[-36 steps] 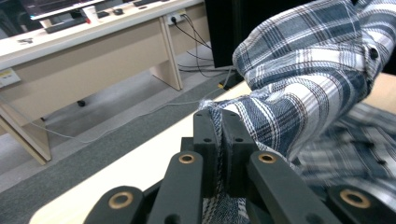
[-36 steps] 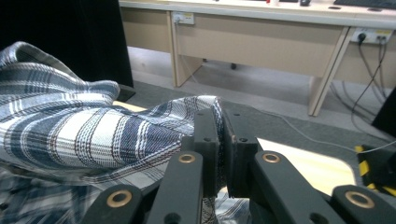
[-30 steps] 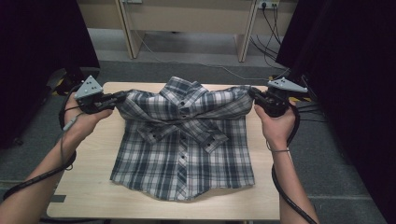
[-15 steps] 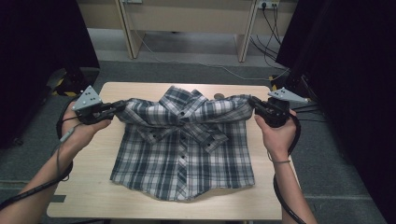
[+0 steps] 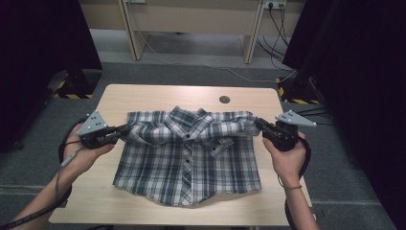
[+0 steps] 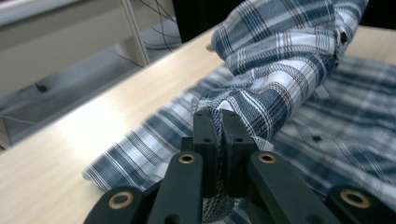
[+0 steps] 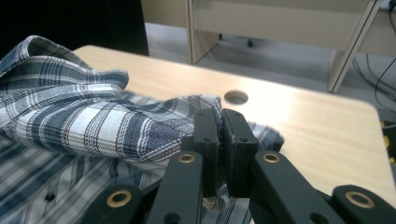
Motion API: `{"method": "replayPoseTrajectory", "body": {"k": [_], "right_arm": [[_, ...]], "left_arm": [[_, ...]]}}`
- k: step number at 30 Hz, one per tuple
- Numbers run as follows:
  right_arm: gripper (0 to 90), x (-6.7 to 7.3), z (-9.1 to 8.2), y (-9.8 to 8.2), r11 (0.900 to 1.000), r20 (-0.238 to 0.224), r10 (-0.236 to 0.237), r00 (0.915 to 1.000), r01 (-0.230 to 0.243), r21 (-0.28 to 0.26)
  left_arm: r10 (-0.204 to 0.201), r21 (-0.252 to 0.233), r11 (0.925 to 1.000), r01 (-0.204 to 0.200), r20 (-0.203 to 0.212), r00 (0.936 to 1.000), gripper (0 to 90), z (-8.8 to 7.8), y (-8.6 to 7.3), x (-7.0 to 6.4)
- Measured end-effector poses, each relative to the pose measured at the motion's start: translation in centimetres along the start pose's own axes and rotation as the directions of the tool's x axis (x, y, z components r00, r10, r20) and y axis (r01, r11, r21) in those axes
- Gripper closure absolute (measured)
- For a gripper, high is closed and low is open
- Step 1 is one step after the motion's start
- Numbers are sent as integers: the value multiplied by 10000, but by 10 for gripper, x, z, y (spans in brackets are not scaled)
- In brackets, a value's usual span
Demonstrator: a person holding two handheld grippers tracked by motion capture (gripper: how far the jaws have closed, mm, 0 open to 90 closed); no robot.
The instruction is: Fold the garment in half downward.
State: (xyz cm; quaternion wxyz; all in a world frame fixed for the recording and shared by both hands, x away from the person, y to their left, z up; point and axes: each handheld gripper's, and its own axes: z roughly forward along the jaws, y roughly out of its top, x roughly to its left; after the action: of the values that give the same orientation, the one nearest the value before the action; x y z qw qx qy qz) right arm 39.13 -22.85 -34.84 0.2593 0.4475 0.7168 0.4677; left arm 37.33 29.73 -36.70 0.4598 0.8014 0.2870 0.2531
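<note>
Plaid shirt (image 5: 186,160) is lying front-up, buttoned, on the tabletop (image 5: 182,93), hem toward 6 o'clock, collar toward 12. I'm pinching its sleeve at 9 o'clock with my left tool (image 5: 125,129), jaws pressed tight on the fabric (image 6: 243,100). My right tool (image 5: 258,123) is pinching the other sleeve at 3 o'clock, jaws clamped on cloth (image 7: 140,126). Both sleeves are folded in across the chest. Round hole (image 5: 224,99) in the tabletop is sitting at 1 o'clock from the collar.

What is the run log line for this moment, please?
left gripper: shut on shirt | right gripper: shut on shirt | shirt: front up on table
</note>
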Motion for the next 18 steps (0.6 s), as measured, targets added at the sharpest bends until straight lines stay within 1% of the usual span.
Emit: {"method": "replayPoseTrajectory", "body": {"k": [1,5,8,9,11,13,18], "right_arm": [[856,1,-1,-4,10000,-14,-16,10000,16,59],[856,5,-3,-23,9989,-115,-61,9999,67,457],[856,8,-5,-38,9965,-220,-61,9997,79,836],[856,9,-6,-45,9949,-260,-99,9996,125,1001],[855,10,-6,-54,9927,-320,-19,9995,57,1201],[855,12,-6,-62,9893,-357,-42,9994,94,1457],[854,15,-4,-85,9771,-501,8,9987,98,2127]], "left_arm": [[-119,135,9998,118,113,9999,856,0,-4,-3],[-140,508,9986,123,337,9993,855,2,-19,-12],[-228,928,9955,175,566,9981,856,5,-35,-20],[-262,988,9949,200,616,9978,856,6,-38,-22],[-308,1163,9930,228,676,9972,855,8,-44,-24],[-347,1404,9898,241,732,9967,855,11,-50,-27],[-338,2091,9778,130,962,9948,855,20,-68,-35]]}}
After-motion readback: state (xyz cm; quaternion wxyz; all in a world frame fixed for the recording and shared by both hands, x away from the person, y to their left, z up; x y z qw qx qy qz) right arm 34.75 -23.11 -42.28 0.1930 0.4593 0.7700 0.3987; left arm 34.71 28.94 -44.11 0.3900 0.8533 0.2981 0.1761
